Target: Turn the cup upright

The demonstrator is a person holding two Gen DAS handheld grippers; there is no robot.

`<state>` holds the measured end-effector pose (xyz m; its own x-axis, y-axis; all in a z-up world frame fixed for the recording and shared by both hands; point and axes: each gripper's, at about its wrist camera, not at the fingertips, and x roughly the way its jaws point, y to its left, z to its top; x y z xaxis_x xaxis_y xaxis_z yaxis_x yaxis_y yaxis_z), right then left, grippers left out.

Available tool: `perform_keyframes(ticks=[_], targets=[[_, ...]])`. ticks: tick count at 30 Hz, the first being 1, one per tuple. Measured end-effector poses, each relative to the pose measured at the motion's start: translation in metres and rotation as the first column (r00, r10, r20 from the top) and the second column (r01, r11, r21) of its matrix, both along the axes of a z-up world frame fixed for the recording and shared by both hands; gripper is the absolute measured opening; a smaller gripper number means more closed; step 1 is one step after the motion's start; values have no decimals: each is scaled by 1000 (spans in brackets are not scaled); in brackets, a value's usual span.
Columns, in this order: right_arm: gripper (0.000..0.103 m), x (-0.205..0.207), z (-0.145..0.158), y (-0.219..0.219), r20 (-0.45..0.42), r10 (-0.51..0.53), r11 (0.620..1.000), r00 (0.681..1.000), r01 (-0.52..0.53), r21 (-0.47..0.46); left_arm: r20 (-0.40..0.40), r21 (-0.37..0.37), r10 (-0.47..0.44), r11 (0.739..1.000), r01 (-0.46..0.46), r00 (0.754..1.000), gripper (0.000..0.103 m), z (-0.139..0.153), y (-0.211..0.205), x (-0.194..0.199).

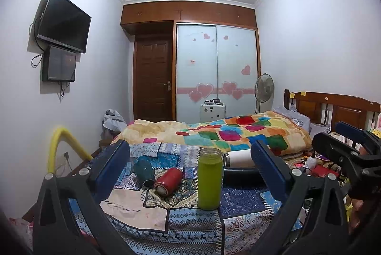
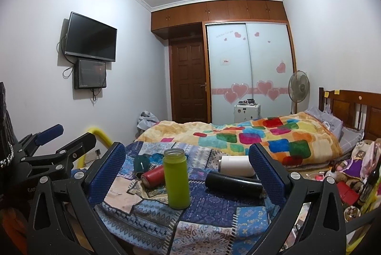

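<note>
A green cup (image 1: 210, 180) stands upright on a patchwork-covered bench (image 1: 240, 207), both claws spread wide and empty before it. The left claw (image 1: 190, 174) and right claw (image 2: 187, 174) each frame the cup without touching it. Beside the cup lie a red cup (image 1: 168, 181), a black cup (image 2: 234, 184) and a white cup (image 2: 235, 165), all on their sides.
</note>
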<state>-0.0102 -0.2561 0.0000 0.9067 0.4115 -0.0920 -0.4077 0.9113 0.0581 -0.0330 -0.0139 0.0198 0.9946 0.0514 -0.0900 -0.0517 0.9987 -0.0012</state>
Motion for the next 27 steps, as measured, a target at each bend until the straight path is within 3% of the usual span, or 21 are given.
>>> perform_keyframes(ticks=[27], targets=[[103, -4, 7, -5, 6, -12, 1000, 1000, 12, 9, 3, -3, -14, 1000, 14, 1000, 103, 2, -6, -2]])
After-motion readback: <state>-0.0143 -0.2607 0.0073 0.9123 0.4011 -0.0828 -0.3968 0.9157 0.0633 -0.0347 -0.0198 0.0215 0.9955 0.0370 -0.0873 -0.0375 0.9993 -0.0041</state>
